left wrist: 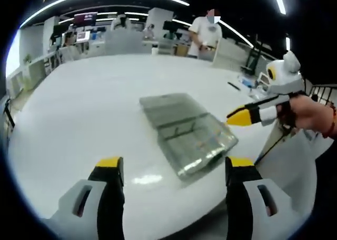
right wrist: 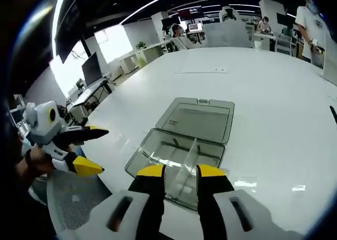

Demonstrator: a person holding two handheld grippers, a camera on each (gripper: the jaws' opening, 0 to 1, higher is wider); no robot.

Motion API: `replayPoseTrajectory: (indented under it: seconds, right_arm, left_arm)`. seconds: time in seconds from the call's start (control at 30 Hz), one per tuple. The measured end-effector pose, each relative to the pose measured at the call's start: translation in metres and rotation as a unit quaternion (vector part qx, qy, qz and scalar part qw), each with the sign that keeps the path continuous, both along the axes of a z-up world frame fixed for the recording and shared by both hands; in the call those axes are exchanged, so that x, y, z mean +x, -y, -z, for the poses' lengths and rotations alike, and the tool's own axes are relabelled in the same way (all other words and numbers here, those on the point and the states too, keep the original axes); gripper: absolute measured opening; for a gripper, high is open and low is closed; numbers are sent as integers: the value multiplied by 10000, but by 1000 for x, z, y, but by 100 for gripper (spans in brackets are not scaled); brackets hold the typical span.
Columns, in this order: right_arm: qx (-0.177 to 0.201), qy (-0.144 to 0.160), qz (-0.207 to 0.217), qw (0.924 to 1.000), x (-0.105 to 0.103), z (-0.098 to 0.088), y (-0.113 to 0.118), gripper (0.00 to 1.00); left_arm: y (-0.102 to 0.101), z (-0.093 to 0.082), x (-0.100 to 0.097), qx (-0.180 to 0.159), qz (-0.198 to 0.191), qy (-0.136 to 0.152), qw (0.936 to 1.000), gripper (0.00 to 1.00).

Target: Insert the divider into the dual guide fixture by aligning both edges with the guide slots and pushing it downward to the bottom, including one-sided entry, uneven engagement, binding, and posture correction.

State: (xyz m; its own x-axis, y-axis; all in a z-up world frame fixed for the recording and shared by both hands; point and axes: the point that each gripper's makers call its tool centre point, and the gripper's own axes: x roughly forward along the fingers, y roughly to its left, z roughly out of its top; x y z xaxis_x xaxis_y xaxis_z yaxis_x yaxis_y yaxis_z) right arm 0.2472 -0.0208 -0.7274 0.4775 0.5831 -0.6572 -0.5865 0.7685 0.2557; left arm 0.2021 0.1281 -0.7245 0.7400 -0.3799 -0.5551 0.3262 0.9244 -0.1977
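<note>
**Mia:** What was nearest in the left gripper view?

**Ben:** The left gripper [left wrist: 175, 169] with yellow tips. Its fingers [left wrist: 110, 169] were wide apart and held nothing. They hung over the near edge of the big white table [left wrist: 84, 108].

**Mia:** And past them?

**Ben:** The clear plastic box with its lid laid open [left wrist: 184, 132] sat on the table, a bit to the right. In that view I could not make out the thin clear plastic divider inside it.

**Mia:** Where was the other gripper?

**Ben:** The right gripper [left wrist: 237, 117] came in from the right side, held in a person's hand [left wrist: 310, 113]. Its yellow tip was near the far right corner of the box, but I could not tell if it touched.

**Mia:** What did the right gripper view show?

**Ben:** The right gripper's [right wrist: 180, 171] fingers [right wrist: 150, 172] were close together, and the divider [right wrist: 189, 158] stood up on its edge between them, down in the tray part of the box [right wrist: 158, 148]. I could not tell if the fingers really pinched it. The lid [right wrist: 199, 119] lay flat behind. The left gripper [right wrist: 95, 148] was off to the left, fingers spread.

**Mia:** And far away?

**Ben:** Desks with screens [right wrist: 190, 19] and a person in a white shirt [left wrist: 205, 32] stood behind the table.
</note>
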Motion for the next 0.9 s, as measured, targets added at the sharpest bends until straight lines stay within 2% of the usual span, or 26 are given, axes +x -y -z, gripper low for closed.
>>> replayPoseTrajectory:
  seconds: [0.13,0.23,0.3,0.43,0.53,0.8,0.9]
  right_arm:
    - [73,65,-49,9999,-4,-5,6,21]
    - [180,142,-119,9997,-6,-11,12,23]
    - [224,190,-131,9995,-7,-14,16,24]
    - [265,256,-195,9991,-11,-18,24,24]
    - [362,289,-162,9988,-13,-21,27,24]
    - [552,244,-220,9979,-18,-22,25,22]
    - [608,247,-218,9976,-20,-23,22,21]
  left_arm:
    - [-3,4,-3,146,-109,-64,9998,76]
    - [-6,7,-5,100,-323,-198,9992,73]
    - [-6,8,-5,120,-402,-188,9989,73]
    - [-9,14,-7,372,-512,-323,9975,70]
    - [-13,16,-6,353,-699,-382,9962,66]
    - [-24,27,-8,644,-768,-559,9934,63]
    - [-29,34,-11,890,-719,-639,9914,55]
